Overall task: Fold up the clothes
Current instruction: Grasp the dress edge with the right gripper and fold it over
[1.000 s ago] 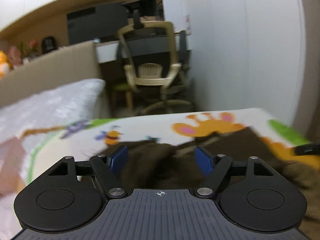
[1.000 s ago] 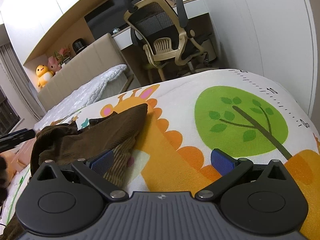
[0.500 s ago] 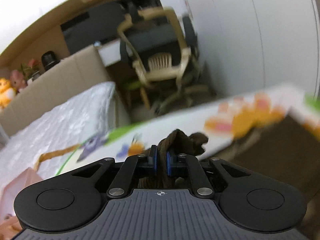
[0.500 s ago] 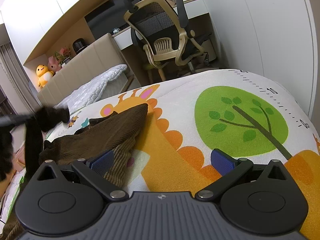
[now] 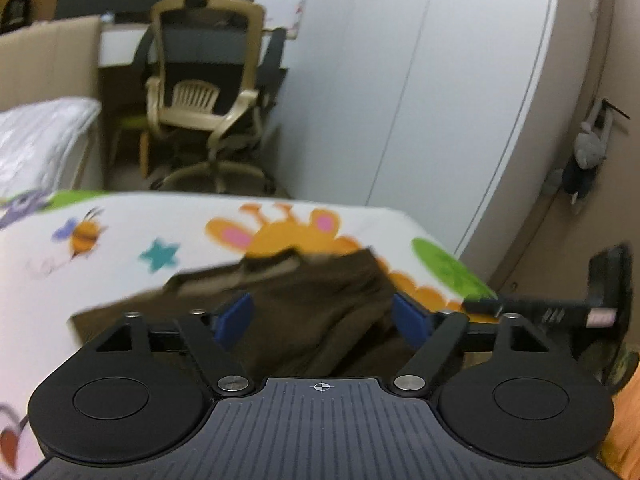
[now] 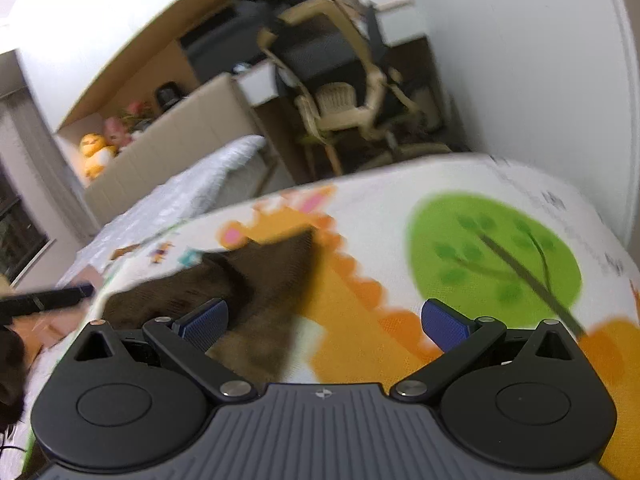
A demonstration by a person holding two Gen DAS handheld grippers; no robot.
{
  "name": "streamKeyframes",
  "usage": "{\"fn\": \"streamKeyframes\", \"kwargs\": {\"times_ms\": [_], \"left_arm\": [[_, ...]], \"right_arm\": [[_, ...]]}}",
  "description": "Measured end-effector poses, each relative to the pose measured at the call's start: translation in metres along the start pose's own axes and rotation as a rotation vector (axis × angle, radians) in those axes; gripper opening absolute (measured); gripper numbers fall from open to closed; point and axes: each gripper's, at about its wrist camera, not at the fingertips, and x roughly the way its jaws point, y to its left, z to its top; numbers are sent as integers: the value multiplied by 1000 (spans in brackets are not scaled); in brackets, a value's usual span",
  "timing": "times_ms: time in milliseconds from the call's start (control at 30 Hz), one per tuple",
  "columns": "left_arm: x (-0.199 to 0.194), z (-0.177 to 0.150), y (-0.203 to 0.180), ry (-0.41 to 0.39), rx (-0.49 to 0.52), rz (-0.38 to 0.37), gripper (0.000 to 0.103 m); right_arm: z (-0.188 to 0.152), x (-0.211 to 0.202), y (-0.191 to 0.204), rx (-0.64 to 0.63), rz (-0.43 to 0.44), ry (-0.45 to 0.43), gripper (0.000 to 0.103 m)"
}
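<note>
A brown corduroy garment [image 5: 312, 300] lies on the cartoon-print play mat [image 5: 132, 236]. In the left wrist view my left gripper [image 5: 326, 316] is open just above the cloth, blue pads apart, nothing between them. From the right wrist view the same brown garment [image 6: 256, 284] spreads left of centre on the mat [image 6: 492, 248]. My right gripper [image 6: 324, 322] is open, its left pad over the cloth's edge and its right pad over bare mat. The right gripper's finger [image 5: 540, 306] shows at the right of the left wrist view. The left gripper's finger [image 6: 48, 300] shows at the far left.
A beige office chair [image 5: 204, 92] stands beyond the mat before a desk. White wardrobe doors [image 5: 420, 92] line the right side. A bed with a quilted cover [image 6: 188, 192] lies to the left. Plush toys [image 6: 96, 148] sit on a ledge behind the headboard.
My left gripper was shut on a bunch of the brown garment and lifted; now it is open and the cloth lies flatter on the mat. The right gripper has tilted and shifted.
</note>
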Motion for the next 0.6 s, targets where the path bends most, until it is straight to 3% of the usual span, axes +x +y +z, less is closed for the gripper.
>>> {"fn": "streamKeyframes", "kwargs": {"times_ms": [67, 200, 333, 367, 400, 500, 600], "left_arm": [[-11, -11, 10, 7, 2, 18, 93], [-29, -29, 28, 20, 26, 48, 94], [-38, -37, 39, 20, 7, 48, 94], [-42, -39, 42, 15, -4, 47, 94], [-46, -39, 45, 10, -13, 47, 95], [-54, -37, 56, -5, -36, 57, 96], [-53, -30, 63, -25, -60, 47, 96]], "right_arm": [[12, -2, 23, -58, 18, -11, 102], [19, 42, 58, -128, -11, 94, 73], [26, 85, 93, -198, -39, 200, 72], [25, 94, 97, -202, -45, 219, 67], [20, 99, 95, -182, -48, 228, 53], [5, 111, 92, -140, -53, 247, 34], [9, 90, 110, -202, -26, 188, 17]]}}
